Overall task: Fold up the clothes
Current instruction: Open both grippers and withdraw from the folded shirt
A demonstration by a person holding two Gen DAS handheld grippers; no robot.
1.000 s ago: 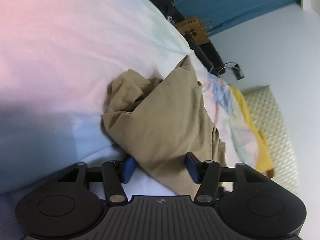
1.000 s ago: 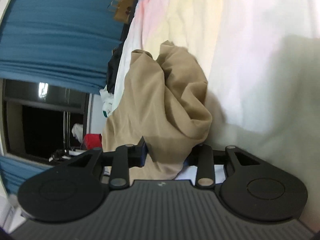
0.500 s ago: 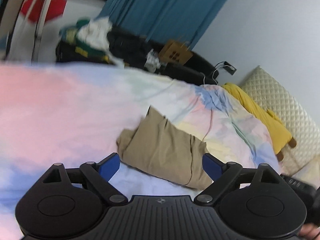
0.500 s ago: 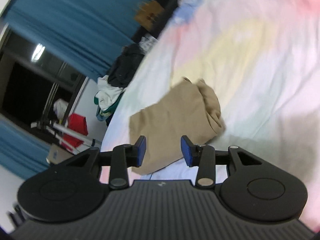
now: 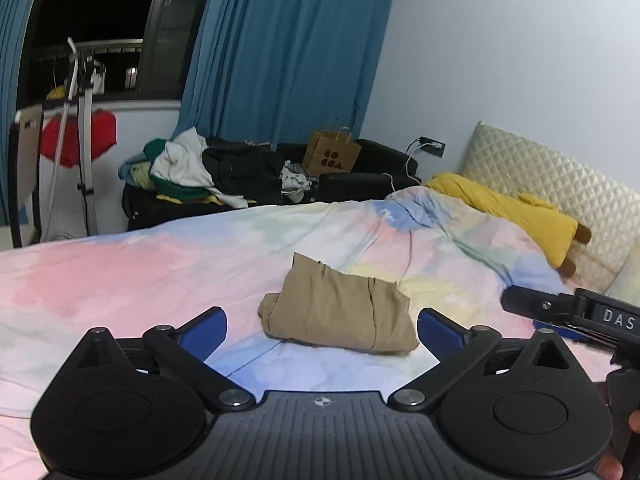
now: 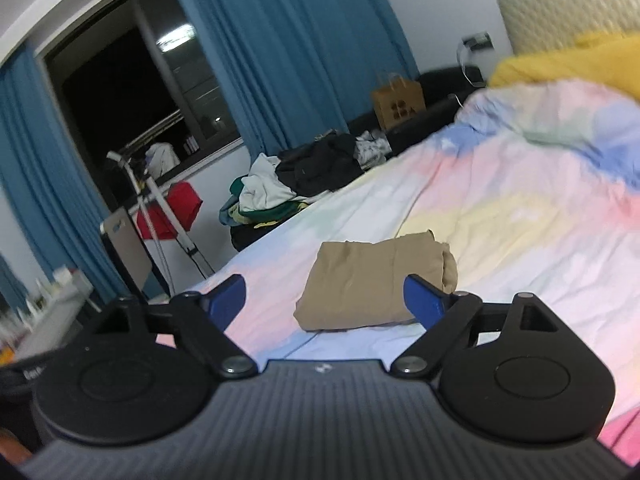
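Observation:
A tan garment (image 5: 340, 312) lies folded into a small bundle on the pastel bedcover (image 5: 120, 276); in the right wrist view the same tan garment (image 6: 372, 280) rests on the bedcover (image 6: 520, 220). My left gripper (image 5: 322, 330) hovers above and short of it, jaws opening wide, nothing between the blue pads. My right gripper (image 6: 324, 300) is likewise raised clear of the cloth, jaws opening, empty. The right gripper's body (image 5: 576, 312) shows at the right edge of the left wrist view.
A yellow plush (image 5: 516, 216) lies by the quilted headboard (image 5: 560, 192). Behind the bed sits a heap of clothes (image 5: 200, 172), a brown paper bag (image 5: 330, 154), blue curtains (image 5: 280, 48) and a stand with a red item (image 5: 76, 140).
Both grippers let go of the tan garment, opened wide, rolled upright and rose back from the bed. The garment now lies flat as a folded bundle.

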